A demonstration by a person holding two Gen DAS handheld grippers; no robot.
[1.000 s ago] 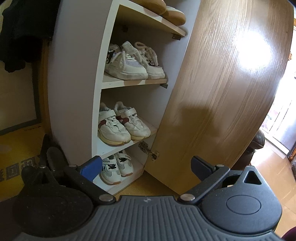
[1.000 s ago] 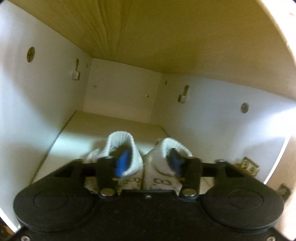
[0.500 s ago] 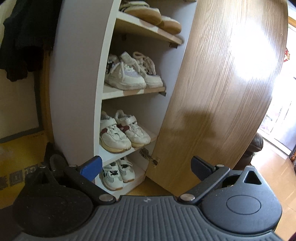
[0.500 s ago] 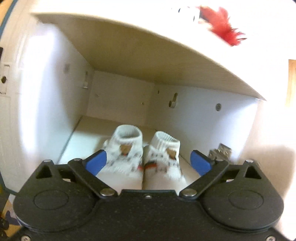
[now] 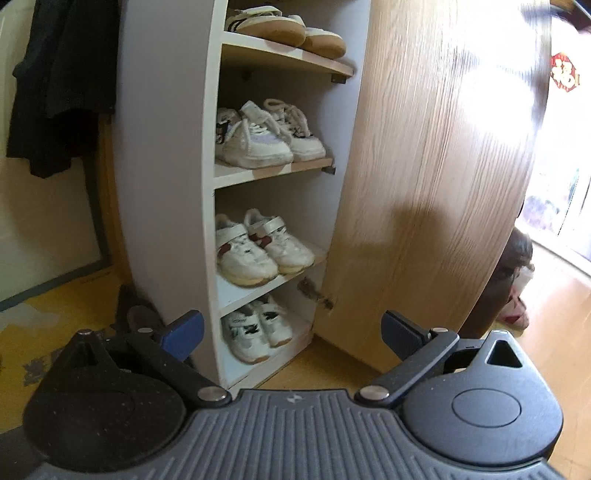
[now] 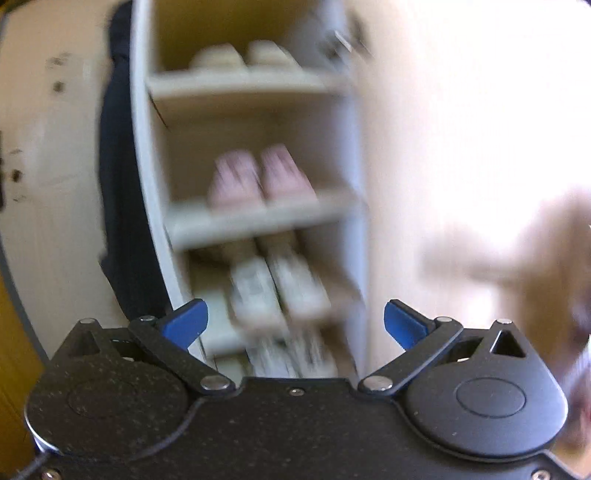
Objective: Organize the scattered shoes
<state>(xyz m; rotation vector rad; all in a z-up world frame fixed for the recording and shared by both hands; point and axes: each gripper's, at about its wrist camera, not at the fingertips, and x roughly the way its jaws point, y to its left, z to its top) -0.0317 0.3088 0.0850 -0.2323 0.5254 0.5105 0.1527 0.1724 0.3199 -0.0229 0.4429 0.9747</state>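
Note:
A white shoe cabinet [image 5: 166,155] stands with its wooden door [image 5: 436,177] swung wide. Its shelves hold pairs of shoes: tan-soled ones [image 5: 291,29] at the top, white lace-ups [image 5: 266,136], white strap sneakers [image 5: 262,247], small white sneakers [image 5: 255,328] at the bottom. My left gripper [image 5: 291,332] hangs open and empty in front of the cabinet's foot. The right wrist view is blurred: my right gripper [image 6: 295,325] is open and empty before the cabinet [image 6: 147,155], where a pink pair [image 6: 258,177] and white pairs [image 6: 277,280] sit on the shelves.
Dark clothing [image 5: 59,74] hangs left of the cabinet. A dark object [image 5: 136,310] lies on the yellow floor by the cabinet's base. Right of the door, a dark furry shoe or slipper [image 5: 517,266] lies on the wooden floor near a bright doorway.
My right gripper let go of the white high-top pair on a shelf, opened wide, pulled out of the compartment and dropped lower. My left gripper drew back a little, showing more of the cabinet.

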